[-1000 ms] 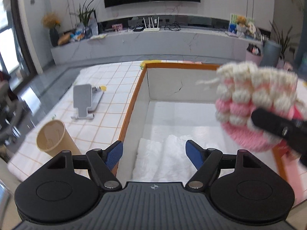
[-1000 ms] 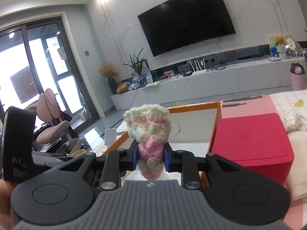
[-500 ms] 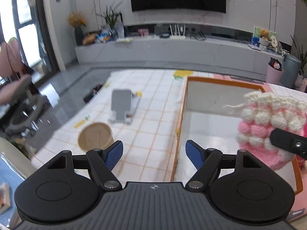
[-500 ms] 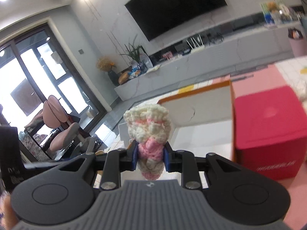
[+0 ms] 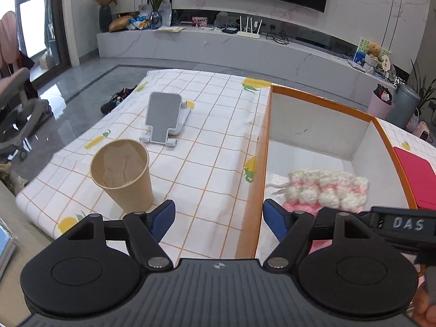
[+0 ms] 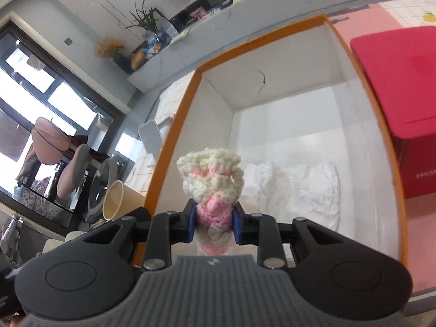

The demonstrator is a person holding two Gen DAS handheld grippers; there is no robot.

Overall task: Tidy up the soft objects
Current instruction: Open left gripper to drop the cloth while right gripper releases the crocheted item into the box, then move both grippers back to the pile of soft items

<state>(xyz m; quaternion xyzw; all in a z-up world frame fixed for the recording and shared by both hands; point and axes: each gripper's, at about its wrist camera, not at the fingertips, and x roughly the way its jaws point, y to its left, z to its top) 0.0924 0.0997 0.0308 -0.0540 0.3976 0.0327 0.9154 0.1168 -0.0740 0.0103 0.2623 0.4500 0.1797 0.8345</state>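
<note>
A: Gripping the pink-and-cream knit piece [image 6: 211, 188], the right gripper [image 6: 213, 219] hangs over the orange-rimmed box [image 6: 377, 125]; its lower end is hidden.

B: Left gripper [image 5: 219, 219] gapes wide, empty, lower centre.

My right gripper [image 6: 213, 221] points steeply downward, rolled to one side, its blue pads [image 6: 236, 226] pinched close on a knitted piece [image 6: 211, 182] that bulges out ahead of them. My left gripper [image 5: 219, 219] tilts downward too, jaws spread wide, nothing between them.
</note>
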